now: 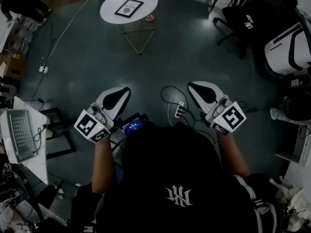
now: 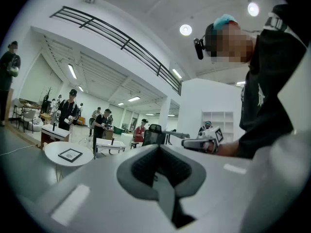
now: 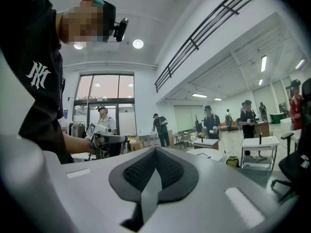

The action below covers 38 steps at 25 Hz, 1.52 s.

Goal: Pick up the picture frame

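Note:
A black picture frame (image 1: 129, 8) with a white print lies flat on a round white table (image 1: 111, 11) far ahead, across the dark floor. The left gripper view shows the same frame (image 2: 70, 155) on that table (image 2: 53, 152) at the lower left. My left gripper (image 1: 125, 91) and right gripper (image 1: 192, 87) are held out in front of the person's body, well short of the table. Both are shut with nothing between the jaws. In the right gripper view the left gripper (image 3: 121, 139) appears at the left, and the table edge (image 3: 214, 154) peeks over the jaws.
The table stands on thin gold legs (image 1: 138, 38). Cables and a power strip (image 1: 179, 109) lie on the floor between the grippers. Office chairs (image 1: 248, 21) stand at the right, a side table with a keyboard (image 1: 19, 132) at the left. Several people (image 2: 68, 110) stand in the background.

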Each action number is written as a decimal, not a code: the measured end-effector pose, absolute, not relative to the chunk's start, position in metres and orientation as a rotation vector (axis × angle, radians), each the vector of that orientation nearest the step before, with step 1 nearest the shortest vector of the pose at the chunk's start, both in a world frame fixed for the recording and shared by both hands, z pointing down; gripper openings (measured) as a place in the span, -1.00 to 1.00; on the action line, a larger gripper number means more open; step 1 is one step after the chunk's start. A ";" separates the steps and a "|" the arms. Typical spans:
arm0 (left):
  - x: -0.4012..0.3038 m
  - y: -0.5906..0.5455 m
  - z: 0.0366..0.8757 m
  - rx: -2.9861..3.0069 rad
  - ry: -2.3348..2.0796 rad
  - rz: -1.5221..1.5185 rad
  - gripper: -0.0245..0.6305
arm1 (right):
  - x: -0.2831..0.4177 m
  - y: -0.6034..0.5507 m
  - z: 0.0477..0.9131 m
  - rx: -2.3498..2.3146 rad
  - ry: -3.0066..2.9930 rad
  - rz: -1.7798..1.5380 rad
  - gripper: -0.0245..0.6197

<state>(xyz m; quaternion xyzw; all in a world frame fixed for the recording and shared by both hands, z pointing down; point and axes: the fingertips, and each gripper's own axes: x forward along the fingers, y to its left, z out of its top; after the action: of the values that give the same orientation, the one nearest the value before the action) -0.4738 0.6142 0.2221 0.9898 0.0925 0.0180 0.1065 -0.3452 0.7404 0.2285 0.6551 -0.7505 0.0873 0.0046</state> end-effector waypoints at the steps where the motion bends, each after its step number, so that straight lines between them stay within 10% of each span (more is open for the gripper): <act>1: -0.474 0.610 0.223 2.921 0.286 0.057 -0.92 | -0.353 0.733 0.233 2.048 -2.355 0.293 -0.94; 38: -0.599 0.490 0.303 2.709 0.254 0.056 -0.92 | -0.430 0.592 0.274 2.188 -2.199 0.551 -0.92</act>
<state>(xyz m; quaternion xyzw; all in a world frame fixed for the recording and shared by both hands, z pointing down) -0.5989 0.4900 0.3027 0.9735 0.0914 0.0202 0.2085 -0.4305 0.5919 0.2735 0.6943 -0.6981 0.1750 -0.0045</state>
